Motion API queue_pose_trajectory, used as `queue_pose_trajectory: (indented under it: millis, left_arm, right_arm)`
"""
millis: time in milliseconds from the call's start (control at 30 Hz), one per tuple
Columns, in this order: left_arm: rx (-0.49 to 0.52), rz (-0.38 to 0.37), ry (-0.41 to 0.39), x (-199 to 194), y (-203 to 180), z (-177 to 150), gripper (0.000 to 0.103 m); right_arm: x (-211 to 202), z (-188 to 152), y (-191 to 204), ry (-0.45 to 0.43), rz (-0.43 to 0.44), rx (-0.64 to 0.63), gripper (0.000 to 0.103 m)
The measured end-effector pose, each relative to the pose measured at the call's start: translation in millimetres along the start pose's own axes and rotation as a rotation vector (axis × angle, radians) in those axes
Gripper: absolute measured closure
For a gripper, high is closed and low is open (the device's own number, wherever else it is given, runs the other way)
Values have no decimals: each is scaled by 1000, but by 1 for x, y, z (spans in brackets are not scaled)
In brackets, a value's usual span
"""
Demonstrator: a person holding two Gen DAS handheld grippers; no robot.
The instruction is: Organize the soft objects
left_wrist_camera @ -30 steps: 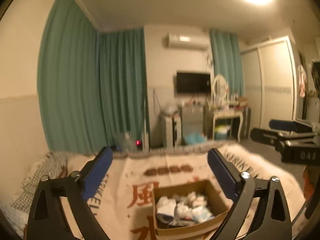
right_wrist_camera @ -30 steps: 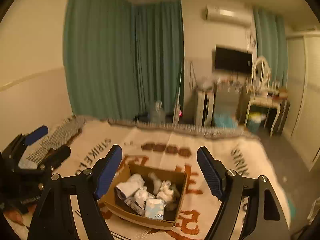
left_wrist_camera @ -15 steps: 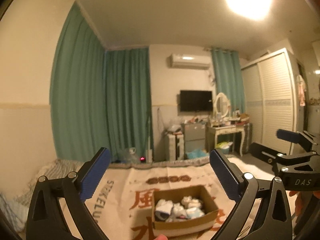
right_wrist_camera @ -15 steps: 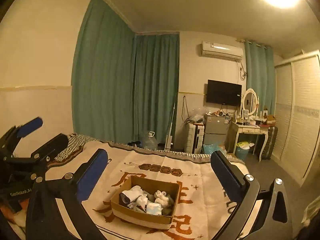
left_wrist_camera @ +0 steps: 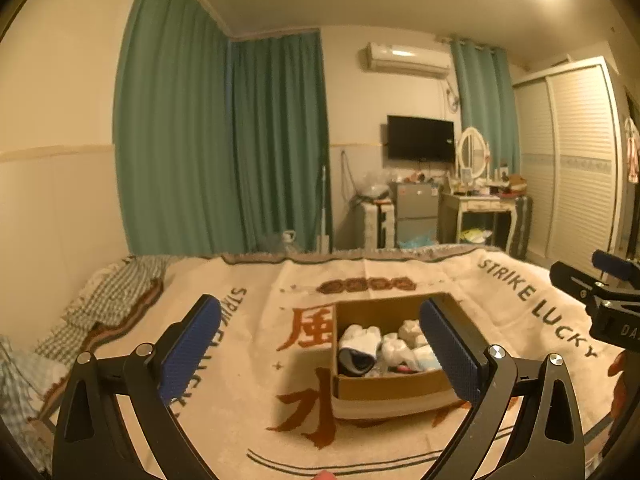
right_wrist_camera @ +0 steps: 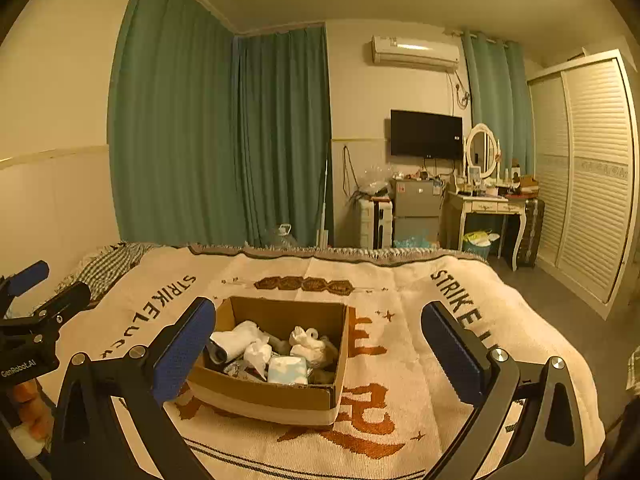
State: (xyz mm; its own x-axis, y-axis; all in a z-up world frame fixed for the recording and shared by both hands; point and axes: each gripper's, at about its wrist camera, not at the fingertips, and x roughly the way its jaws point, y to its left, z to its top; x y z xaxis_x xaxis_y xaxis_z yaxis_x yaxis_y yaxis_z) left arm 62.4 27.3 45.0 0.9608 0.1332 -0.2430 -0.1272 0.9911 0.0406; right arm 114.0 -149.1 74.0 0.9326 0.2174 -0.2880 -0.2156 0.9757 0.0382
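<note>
Blanket (right_wrist_camera: 460,304) txt "STRIKE LUCKY"; both tools, left (left_wrist_camera: 320,350) & right (right_wrist_camera: 316,350), spread, empty.

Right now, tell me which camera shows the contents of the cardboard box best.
The right wrist view: the cardboard box sits between the open fingers with its rolled socks and soft items unobstructed. In the left wrist view the same box shows, but the left gripper's right-side finger overlaps one side.

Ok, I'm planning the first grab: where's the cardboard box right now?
The cardboard box sits on the printed blanket on the bed, low and centre in both wrist views, ahead of both open grippers.
</note>
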Motion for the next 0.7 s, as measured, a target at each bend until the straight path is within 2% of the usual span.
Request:
queue_pose_trajectory:
  millis: [700]
  left_arm:
    - [-28, -54, 37, 4, -2, -6, 2]
  right_arm:
    - [-6, -2, 8, 1, -9, -17, 0]
